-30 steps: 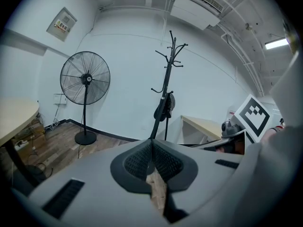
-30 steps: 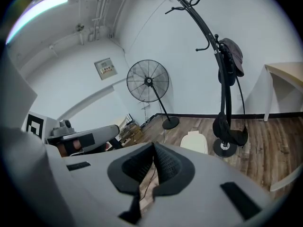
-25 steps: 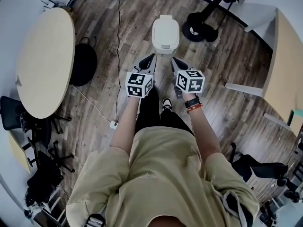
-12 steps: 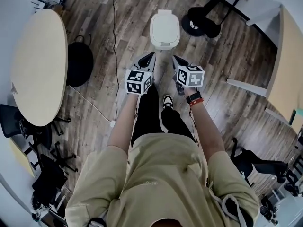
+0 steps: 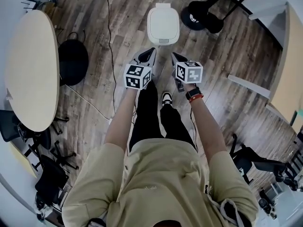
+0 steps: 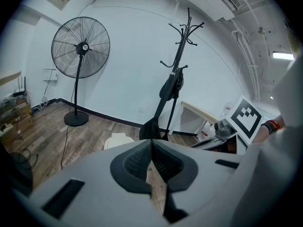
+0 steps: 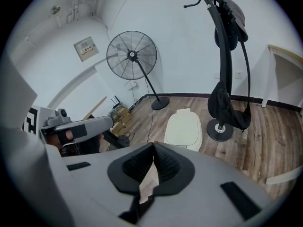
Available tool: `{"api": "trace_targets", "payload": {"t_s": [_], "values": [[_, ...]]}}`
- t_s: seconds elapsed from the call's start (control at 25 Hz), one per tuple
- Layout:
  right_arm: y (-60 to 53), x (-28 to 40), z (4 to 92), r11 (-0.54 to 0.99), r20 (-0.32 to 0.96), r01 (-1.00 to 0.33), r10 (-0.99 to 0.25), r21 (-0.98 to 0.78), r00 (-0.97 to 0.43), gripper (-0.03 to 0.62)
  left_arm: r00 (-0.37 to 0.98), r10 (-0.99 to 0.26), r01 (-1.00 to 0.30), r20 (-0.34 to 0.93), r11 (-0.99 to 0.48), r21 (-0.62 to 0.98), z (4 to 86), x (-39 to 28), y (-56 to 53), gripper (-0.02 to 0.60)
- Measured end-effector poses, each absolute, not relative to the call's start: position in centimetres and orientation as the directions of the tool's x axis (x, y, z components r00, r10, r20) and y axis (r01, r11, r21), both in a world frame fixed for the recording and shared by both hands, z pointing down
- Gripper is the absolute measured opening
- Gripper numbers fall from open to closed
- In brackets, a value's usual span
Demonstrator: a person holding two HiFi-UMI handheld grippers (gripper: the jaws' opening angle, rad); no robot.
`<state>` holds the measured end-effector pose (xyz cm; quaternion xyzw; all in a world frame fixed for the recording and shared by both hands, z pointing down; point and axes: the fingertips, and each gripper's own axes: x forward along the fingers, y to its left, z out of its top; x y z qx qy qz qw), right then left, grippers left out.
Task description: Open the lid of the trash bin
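Note:
A white trash bin with its lid down stands on the wood floor ahead of the person. It also shows in the left gripper view as the bin and in the right gripper view as the bin. My left gripper and right gripper are held side by side just short of the bin, above the floor, touching nothing. The left gripper has its jaws pressed together on nothing. The right gripper is likewise shut and empty.
A round table stands at the left with a black bag beside it and a cable across the floor. A coat stand base sits right of the bin. A desk is at the right, a standing fan beyond.
The head view has shifted a little, so the bin sits slightly higher in the picture. Both grippers stay shut in front of the body and the lid stays down.

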<state>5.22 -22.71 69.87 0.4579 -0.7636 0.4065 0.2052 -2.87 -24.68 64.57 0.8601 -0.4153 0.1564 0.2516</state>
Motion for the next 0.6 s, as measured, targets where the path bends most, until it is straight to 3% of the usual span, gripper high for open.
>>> {"api": "trace_targets", "payload": {"t_s": [0.6], "values": [[-26.8,3.0,79.4,0.182,0.726,-0.875,-0.497,-0.449,-0.476,0.020,0.648,-0.633,-0.761,0.423,-0.566,0.318,71.4,-3.9,-30.6,0.023]]}}
